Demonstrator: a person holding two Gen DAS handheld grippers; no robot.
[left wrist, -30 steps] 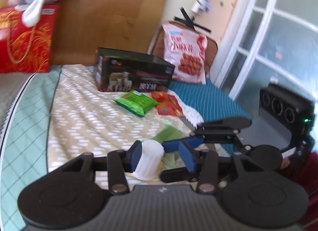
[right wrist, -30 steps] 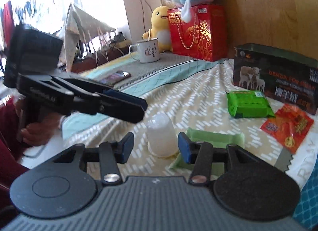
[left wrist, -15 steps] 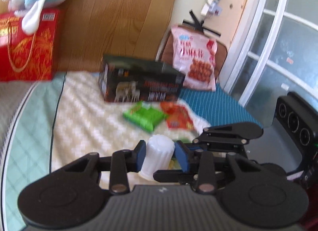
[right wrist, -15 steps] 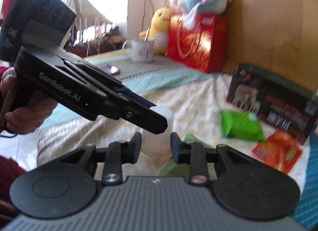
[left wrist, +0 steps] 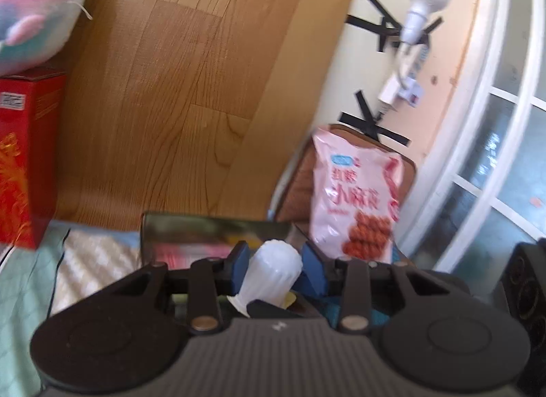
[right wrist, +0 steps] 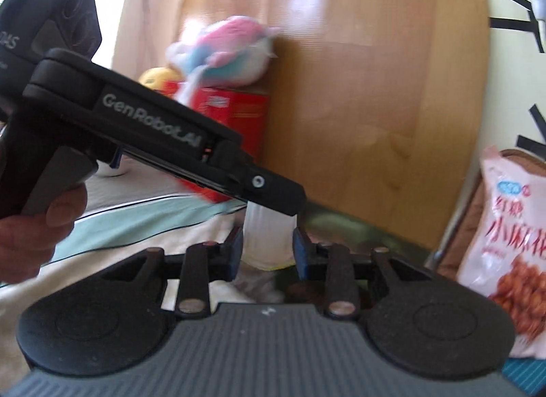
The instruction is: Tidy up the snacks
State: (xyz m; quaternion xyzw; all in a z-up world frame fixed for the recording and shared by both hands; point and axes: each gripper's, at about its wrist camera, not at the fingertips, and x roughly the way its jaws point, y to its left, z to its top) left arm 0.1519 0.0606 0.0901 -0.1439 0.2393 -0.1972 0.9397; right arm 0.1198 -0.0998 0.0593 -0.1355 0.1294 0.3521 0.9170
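Wood panelling [left wrist: 170, 90] fills the background behind a bed [left wrist: 85, 260] with a pale patterned cover. At lower centre of the left wrist view, a white cup [left wrist: 273, 270], ribbed and upside down, sits between the blue pads of the left tool [left wrist: 274, 260]. The pads touch its sides, though the jaws are easing apart at this moment.

The right tool [right wrist: 266, 247] is clamped on the same cup, a pad pressed against each side. In the right wrist view the left tool reaches in from the upper left, held by a hand [right wrist: 34, 226], and its tip overlaps the cup's top. Gripping with both tools probably steadies a light, slippery cup while it is carried clear of the bed.

Just behind the cup stands a dark box [left wrist: 204, 230], likely the place for the snacks; blur hides what is inside. At right, a pink snack bag [left wrist: 355, 199] leans upright against a brown chair back, apparently sealed. A red gift box [left wrist: 24, 158] at the left edge carries a plush toy [left wrist: 34, 21].
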